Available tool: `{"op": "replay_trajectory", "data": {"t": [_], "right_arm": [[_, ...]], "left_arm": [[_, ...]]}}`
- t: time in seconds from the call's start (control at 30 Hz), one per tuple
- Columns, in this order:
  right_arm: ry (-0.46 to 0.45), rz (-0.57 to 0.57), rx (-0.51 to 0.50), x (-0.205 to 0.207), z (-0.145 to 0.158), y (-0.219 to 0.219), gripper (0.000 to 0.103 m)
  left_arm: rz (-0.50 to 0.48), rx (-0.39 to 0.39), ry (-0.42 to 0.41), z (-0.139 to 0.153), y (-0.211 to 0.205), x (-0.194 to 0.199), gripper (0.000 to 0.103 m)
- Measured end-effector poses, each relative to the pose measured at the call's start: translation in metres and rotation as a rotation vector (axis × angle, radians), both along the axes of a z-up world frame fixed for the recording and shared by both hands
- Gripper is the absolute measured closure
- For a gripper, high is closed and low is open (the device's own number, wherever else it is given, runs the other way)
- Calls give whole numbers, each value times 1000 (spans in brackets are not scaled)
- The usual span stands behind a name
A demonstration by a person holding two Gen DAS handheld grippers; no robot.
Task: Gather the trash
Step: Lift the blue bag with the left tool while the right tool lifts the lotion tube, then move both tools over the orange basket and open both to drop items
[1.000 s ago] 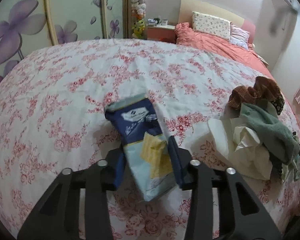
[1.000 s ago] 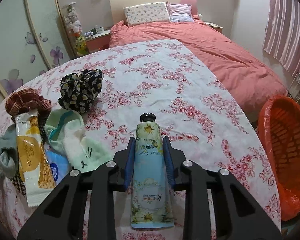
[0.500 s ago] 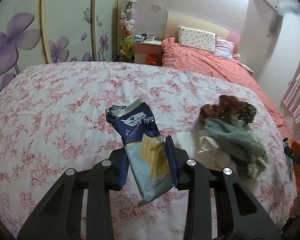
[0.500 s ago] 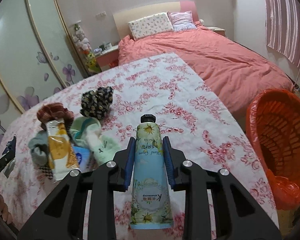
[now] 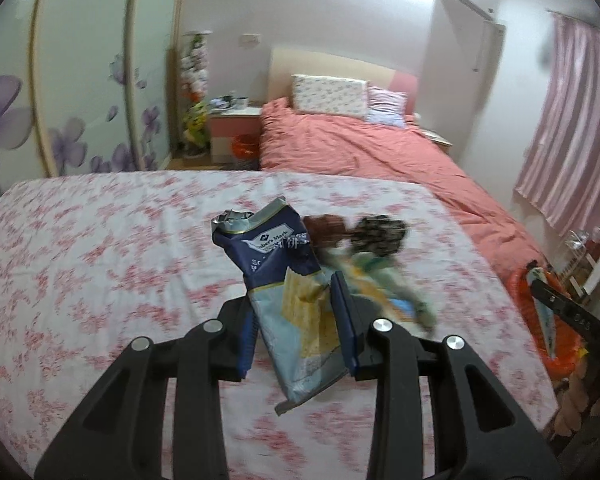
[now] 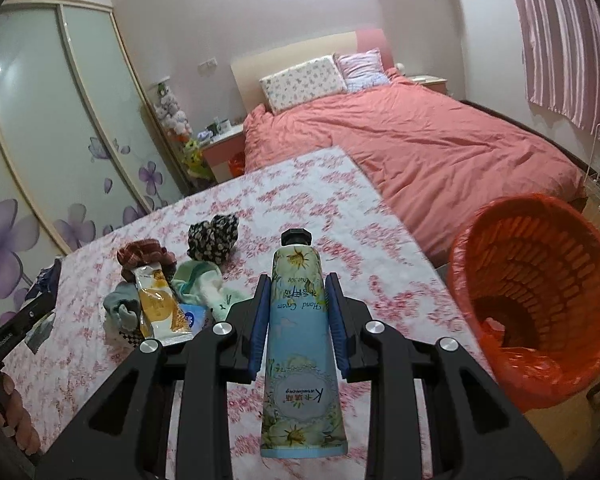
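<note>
My left gripper (image 5: 296,312) is shut on a crumpled navy and pale blue snack bag (image 5: 288,280), held above the flowered sheet. My right gripper (image 6: 297,308) is shut on a floral hand cream tube (image 6: 298,320), black cap pointing away. An orange-lined waste basket (image 6: 540,280) stands to the right of the tube, beside the table edge; in the left wrist view the basket (image 5: 540,320) shows at far right. On the sheet lie an orange-yellow wrapper (image 6: 160,308) and a small blue packet (image 6: 194,316) among bunched cloths.
Socks and scrunchies (image 6: 212,236) are piled on the flowered sheet (image 6: 332,208). A bed with a salmon cover (image 6: 420,140) lies beyond. Sliding wardrobe doors (image 6: 60,120) with purple flowers stand at left. A person's fingers (image 6: 8,408) show at lower left.
Both grippers have risen and swung right with their items held. The orange basket has come closer in the right wrist view and entered the left wrist view.
</note>
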State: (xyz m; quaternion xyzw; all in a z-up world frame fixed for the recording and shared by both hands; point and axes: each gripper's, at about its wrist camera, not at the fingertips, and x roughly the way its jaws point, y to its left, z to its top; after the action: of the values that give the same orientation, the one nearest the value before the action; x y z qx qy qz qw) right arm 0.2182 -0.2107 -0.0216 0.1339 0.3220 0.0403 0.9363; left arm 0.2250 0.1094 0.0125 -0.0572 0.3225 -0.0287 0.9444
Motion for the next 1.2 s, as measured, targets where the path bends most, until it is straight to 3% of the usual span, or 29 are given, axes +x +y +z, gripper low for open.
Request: {"op": "replay_trajectory", "data": {"t": [0.43, 0.93, 1.2], "right_arm": [[-66, -148, -17, -30, 16, -63, 75], [-90, -315, 28, -39, 5, -154, 75], [-94, -368, 87, -30, -7, -195, 75]], "left_arm": [[-253, -45, -46, 17, -113, -4, 69], [-594, -76, -27, 3, -285, 1, 69], [-688, -67, -1, -15, -356, 16, 69]]}}
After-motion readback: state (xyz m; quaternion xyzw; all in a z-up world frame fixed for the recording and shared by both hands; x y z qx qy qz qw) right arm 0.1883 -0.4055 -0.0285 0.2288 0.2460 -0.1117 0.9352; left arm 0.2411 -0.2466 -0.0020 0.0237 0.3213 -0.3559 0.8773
